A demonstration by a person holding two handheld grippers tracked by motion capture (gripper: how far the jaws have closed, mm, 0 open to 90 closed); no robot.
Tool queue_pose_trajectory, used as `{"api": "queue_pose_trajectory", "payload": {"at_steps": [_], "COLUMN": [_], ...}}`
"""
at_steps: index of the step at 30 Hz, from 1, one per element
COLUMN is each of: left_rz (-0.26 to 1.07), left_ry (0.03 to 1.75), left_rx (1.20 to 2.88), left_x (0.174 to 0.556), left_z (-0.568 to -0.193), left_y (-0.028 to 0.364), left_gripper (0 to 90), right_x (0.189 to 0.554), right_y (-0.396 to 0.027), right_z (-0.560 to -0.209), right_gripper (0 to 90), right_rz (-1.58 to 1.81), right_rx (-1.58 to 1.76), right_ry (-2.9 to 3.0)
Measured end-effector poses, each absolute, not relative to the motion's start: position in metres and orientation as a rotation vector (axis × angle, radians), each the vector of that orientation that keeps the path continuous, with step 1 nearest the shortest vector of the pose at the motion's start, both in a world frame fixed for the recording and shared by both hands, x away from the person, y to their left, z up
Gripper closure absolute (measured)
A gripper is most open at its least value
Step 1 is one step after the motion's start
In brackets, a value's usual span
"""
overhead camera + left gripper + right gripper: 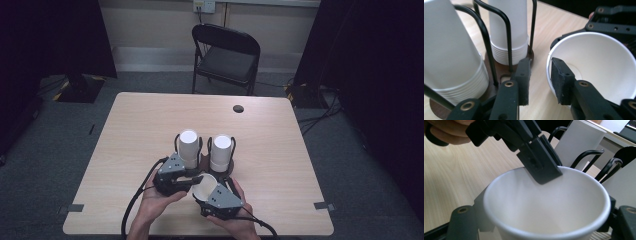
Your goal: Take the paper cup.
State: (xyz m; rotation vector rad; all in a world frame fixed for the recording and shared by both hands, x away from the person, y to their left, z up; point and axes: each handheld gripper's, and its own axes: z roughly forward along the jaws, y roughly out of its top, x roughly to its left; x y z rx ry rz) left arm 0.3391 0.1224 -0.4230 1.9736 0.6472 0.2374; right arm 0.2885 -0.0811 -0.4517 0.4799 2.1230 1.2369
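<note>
One white paper cup (202, 186), light, thin-walled, easily crushed: right gripper (214, 196) clamps its sides; left gripper (540, 83) straddles rim, jaws apart; grip gently below rim.

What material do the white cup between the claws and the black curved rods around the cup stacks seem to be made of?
The single white cup looks like matte paper: it has a thin wall, a rolled rim and a side seam. The black curved rods look like bent metal wire with a smooth dark coating, though plastic is possible.

Black folding chair (226, 57) on grey carpet (60, 135), dark curtains (50, 35) either side
</note>
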Motion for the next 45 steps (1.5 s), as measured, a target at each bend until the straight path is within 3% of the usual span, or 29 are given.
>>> {"api": "queue_pose_trajectory", "payload": {"at_steps": [7, 16, 33, 45], "left_rz": [0.268, 0.345, 0.454, 0.555], "left_ry": [0.679, 0.767, 0.889, 0.943], "left_rx": [1.919, 1.861, 1.73, 1.663], "left_x": [0.338, 0.336, 0.328, 0.318], "left_z": [-0.426, -0.433, -0.46, -0.484], "left_y": [0.128, 0.133, 0.155, 0.161], "left_gripper": [63.1, 40.0, 16.6, 15.8], "right_x": [0.29, 0.294, 0.299, 0.307], "right_y": [-0.082, -0.092, -0.13, -0.155], "right_z": [-0.454, -0.457, -0.452, -0.443], "right_gripper": [24.8, 24.8, 24.8, 24.9], "right_rz": [1.245, 1.264, 1.335, 1.371], "right_rx": [0.511, 0.6, 0.742, 0.815], "right_ry": [2.126, 2.117, 2.044, 1.973]}}
